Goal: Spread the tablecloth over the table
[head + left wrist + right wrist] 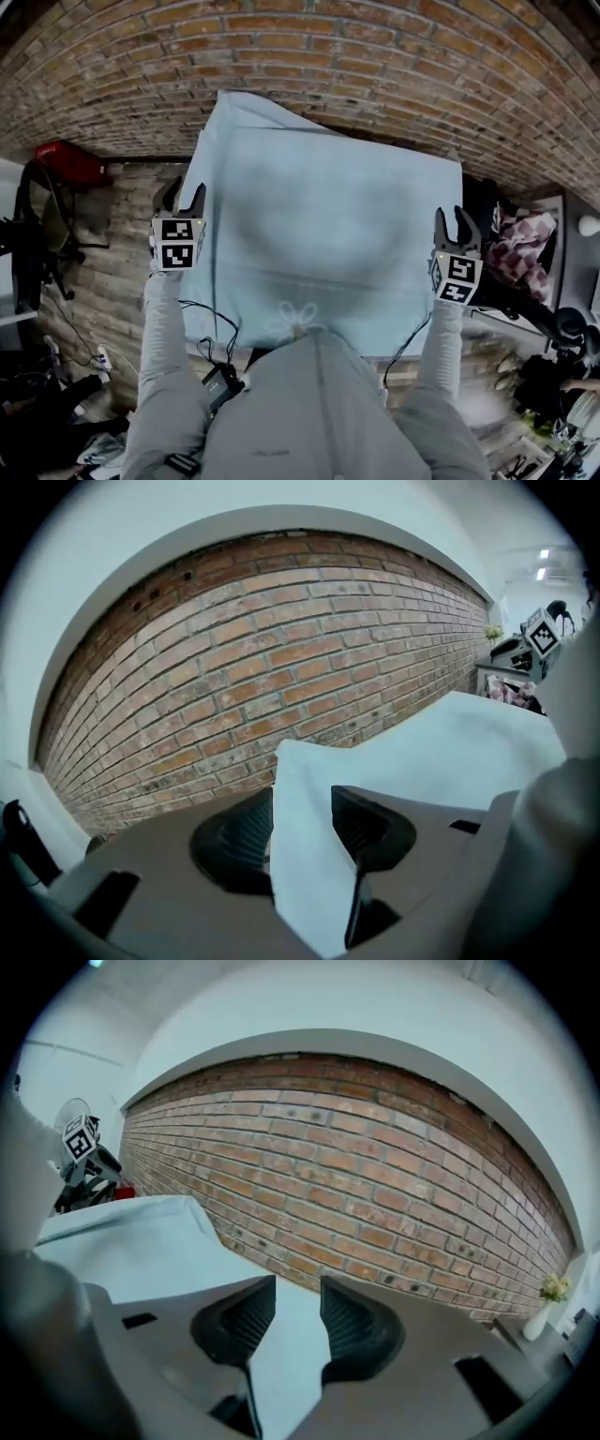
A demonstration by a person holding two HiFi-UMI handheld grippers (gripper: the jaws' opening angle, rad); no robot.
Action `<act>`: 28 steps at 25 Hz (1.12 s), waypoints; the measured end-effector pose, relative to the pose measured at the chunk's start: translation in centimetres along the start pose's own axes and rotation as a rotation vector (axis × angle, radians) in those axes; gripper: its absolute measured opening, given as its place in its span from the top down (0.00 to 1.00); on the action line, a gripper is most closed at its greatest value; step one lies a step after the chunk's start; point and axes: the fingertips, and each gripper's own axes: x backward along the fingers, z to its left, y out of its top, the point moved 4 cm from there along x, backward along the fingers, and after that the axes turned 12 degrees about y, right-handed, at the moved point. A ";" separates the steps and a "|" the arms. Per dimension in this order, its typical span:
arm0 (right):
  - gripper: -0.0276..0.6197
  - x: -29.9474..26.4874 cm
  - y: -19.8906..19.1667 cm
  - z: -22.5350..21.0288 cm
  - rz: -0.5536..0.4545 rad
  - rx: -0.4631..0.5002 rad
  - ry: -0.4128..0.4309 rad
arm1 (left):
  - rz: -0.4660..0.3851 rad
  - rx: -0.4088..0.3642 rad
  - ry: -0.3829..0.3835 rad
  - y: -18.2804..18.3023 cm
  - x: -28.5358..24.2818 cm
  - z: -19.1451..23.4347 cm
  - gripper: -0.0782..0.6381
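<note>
Softly domed pale-blue fabric tablecloth (pixel 319 225), squarish, rough red brick wall (pixel 375 56) behind

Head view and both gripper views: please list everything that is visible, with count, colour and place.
tablecloth: 1, pale blue, spread in the air before the wall
wall: 1, red-brown brick, behind the tablecloth
chair: 1, black, far left
checked cloth: 1, red and white, far right
left gripper: 1, black, shut on the tablecloth's left edge
right gripper: 1, black, shut on its right edge
sleeves: 2, grey, bottom
</note>
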 end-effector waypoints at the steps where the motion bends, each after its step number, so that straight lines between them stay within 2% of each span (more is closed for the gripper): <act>1: 0.73 0.3 0.2 1.4 -0.011 0.005 0.022 | 0.002 0.002 0.003 -0.7 1.1 -0.1 0.60; 4: 0.73 1.3 0.9 5.4 -0.045 0.006 0.093 | 0.018 0.024 0.010 -3.2 4.5 -0.7 0.60; 10: 0.73 2.6 1.9 13.8 -0.088 0.046 0.261 | 0.091 0.123 0.039 -9.2 10.3 -1.4 0.60; 17: 0.73 2.6 3.3 22.5 -0.130 0.073 0.455 | 0.249 0.204 0.107 -18.3 16.8 -1.7 0.60; 23: 0.73 2.8 4.4 28.1 -0.140 0.123 0.584 | 0.376 0.288 0.137 -25.2 19.7 -2.6 0.60; 28: 0.73 3.0 4.2 31.3 -0.125 0.147 0.669 | 0.437 0.334 0.144 -28.4 21.1 -3.3 0.60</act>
